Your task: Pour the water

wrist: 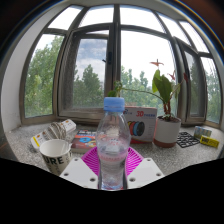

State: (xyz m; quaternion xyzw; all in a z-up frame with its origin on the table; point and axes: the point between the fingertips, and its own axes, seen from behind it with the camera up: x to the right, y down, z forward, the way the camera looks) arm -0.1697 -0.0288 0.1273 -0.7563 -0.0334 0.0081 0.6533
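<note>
**Bottle in the claw, nothing poured yet**

Nearest the camera, the claw (112,172) has its two fingers on either side of a clear plastic water bottle (113,145), with the pink pads (95,160) showing behind the lower body of the bottle. The fingers appear to press against its sides, so I judge the claw to be pinching the bottle, though the exact contact is hard to see through the clear plastic. The bottle stands upright, and its blue cap (115,104) seems to be on.

Just to the left of the bottle, on the tabletop (25,135), a white paper cup (56,155) with dark lettering sits with its mouth open upward. It looks like the likely target for the water. Whether it holds anything cannot be told.

Farther back lie some small boxes and packets, a potted plant (166,120) stands at the right, and the window (110,55) shows green trees beyond.

As a judgement, the task is at its start: the bottle is gripped but untilted, the cap looks closed, and the pouring itself is all left to do.
</note>
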